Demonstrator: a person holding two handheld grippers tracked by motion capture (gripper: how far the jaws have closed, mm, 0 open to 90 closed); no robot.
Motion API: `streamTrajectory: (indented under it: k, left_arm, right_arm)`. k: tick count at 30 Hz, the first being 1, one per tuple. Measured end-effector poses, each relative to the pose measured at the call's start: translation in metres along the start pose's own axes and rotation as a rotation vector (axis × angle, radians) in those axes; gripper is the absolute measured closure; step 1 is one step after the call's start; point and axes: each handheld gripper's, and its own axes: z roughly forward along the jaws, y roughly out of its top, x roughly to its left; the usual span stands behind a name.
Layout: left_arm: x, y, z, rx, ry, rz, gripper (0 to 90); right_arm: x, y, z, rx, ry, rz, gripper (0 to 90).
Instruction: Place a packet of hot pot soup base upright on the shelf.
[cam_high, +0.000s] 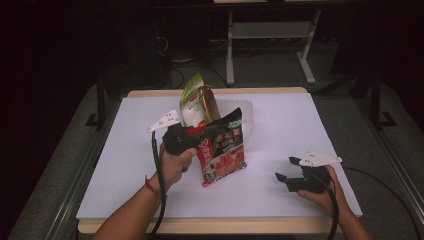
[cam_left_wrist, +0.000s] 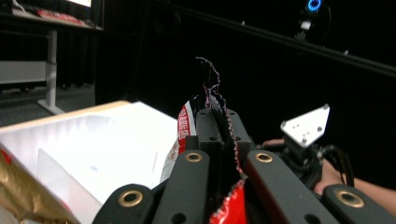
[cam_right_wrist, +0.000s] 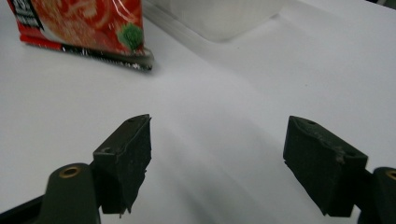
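- While the left gripper (cam_high: 202, 131) pinched the red noodle packet (cam_high: 223, 152) by its top edge, the packet hung upright above the white table (cam_high: 280, 135), before a clear tub (cam_high: 247, 116).
- Right gripper (cam_high: 286, 170) rested nearby, jaws wide apart, holding nothing.

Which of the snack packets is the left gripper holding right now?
The red and black packet, pinched at its top edge by the left gripper. The green and gold packet stands behind it in the white bin, ungripped.
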Motion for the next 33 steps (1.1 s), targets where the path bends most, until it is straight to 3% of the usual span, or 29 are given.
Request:
streamTrajectory:
  k: [6,12,15,18,27,33]
  left_arm:
    - [-0.004,0.019,0.003,-0.033,0.038,0.017,88.9]
    - [0.0,0.035,0.008,-0.065,0.076,0.003,88.9]
    - [0.003,0.041,0.012,-0.068,0.099,0.007,88.9]
    - [0.008,0.045,0.015,-0.071,0.117,-0.019,88.9]
    - [0.01,0.063,0.03,-0.08,0.171,0.002,88.9]
    - [0.015,0.071,0.051,-0.071,0.221,0.011,88.8]
  right_arm:
    - [0.001,-0.001,-0.002,0.008,-0.007,-0.011,22.7]
    - [0.0,-0.003,-0.003,0.005,-0.015,0.013,22.2]
    - [-0.001,-0.003,-0.004,0.003,-0.017,0.016,21.7]
    - [-0.001,-0.004,-0.004,0.005,-0.017,0.022,21.7]
    - [0.0,-0.004,-0.002,0.016,-0.015,0.022,21.3]
    - [0.001,-0.004,-0.001,0.02,-0.026,0.028,20.5]
